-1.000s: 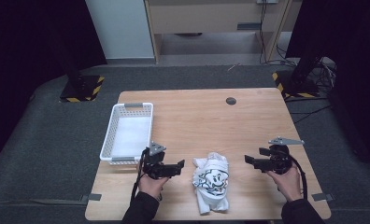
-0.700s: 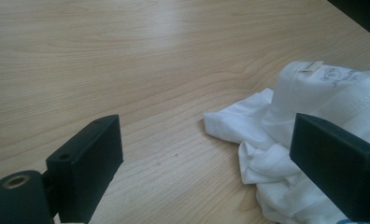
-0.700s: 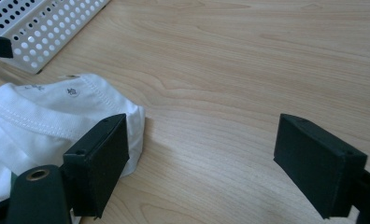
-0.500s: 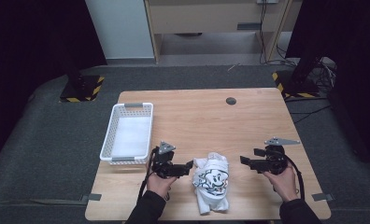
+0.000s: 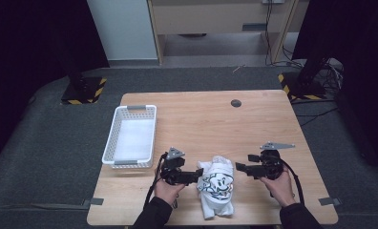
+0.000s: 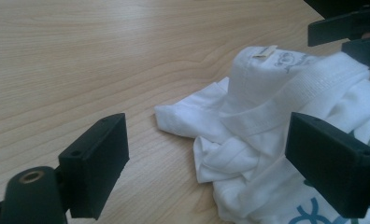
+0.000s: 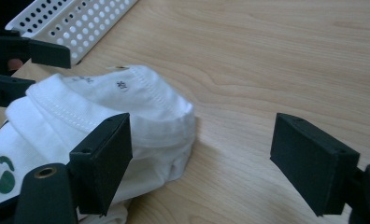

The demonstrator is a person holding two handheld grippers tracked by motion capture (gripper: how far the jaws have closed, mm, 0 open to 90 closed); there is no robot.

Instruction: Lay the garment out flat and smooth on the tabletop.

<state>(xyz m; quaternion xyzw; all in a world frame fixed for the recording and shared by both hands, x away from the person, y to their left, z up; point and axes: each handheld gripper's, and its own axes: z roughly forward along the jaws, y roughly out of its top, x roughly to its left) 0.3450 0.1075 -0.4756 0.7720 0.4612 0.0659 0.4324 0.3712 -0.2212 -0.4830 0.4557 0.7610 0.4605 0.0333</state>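
A crumpled white T-shirt [image 5: 217, 183] with a cartoon print lies near the front edge of the wooden table [image 5: 201, 119]. My left gripper [image 5: 199, 174] is at its left side, pointing right, open. In the left gripper view the left gripper [image 6: 211, 158] has the shirt's folded collar edge [image 6: 267, 107] between its jaws. The jaws have just been closing a little, and the pads do not press the cloth. My right gripper [image 5: 238, 168] points left at the shirt's right side. In the right gripper view the right gripper [image 7: 206, 158] is open with bare wood between its jaws and the shirt [image 7: 103, 98] by the left jaw.
A white perforated basket [image 5: 111, 138] stands at the table's left, its corner [image 7: 75, 23] beyond the shirt. A small dark round spot [image 5: 235, 103] sits near the far edge. Dark floor surrounds the table, and stands with striped bases are behind it.
Both grippers have moved inward toward the shirt, the left one to the right and the right one to the left. The shirt has not moved.
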